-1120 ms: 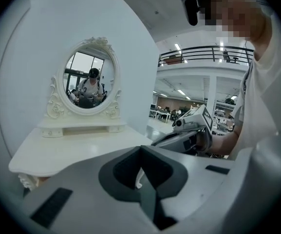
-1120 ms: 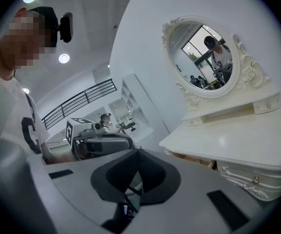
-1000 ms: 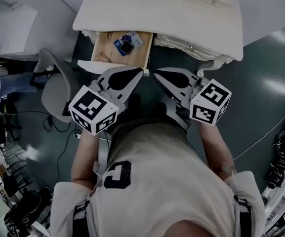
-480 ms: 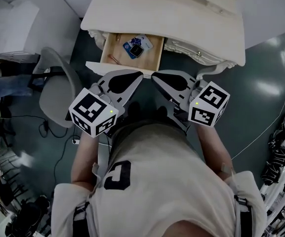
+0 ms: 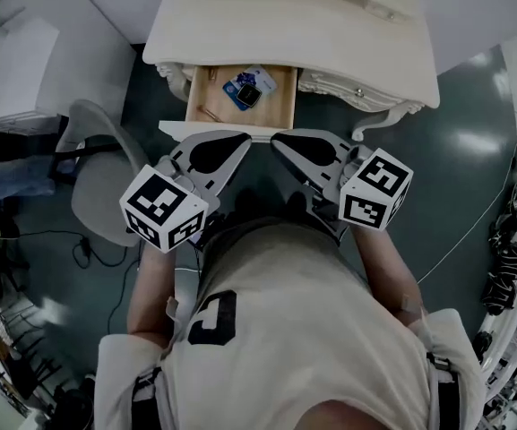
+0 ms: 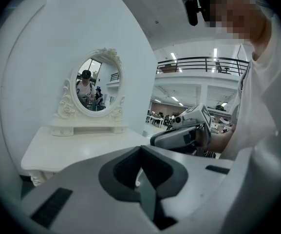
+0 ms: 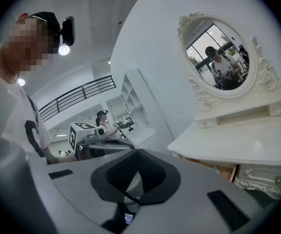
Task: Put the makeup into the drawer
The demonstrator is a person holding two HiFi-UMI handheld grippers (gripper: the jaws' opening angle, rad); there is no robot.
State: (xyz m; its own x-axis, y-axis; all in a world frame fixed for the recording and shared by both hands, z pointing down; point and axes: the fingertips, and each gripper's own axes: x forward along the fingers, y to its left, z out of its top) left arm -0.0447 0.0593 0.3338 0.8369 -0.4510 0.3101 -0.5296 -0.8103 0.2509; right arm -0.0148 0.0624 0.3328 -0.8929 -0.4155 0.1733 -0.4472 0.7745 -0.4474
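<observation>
Wooden drawer [image 5: 206,97] open, makeup [image 5: 249,88] lying inside | left gripper [image 5: 240,138], right gripper [image 5: 282,140] pressed together, pinching nothing, near drawer front [image 5: 176,128] | step: stowing looks done, closing likely | next: square, level push on front

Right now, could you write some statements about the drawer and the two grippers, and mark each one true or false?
1. The drawer is open. True.
2. The drawer is empty. False: a blue item lies inside.
3. The left gripper holds the blue item. False: its fingers are shut on nothing.
4. The right gripper is shut. True.
5. An oval mirror stands on the dressing table. True.
</observation>
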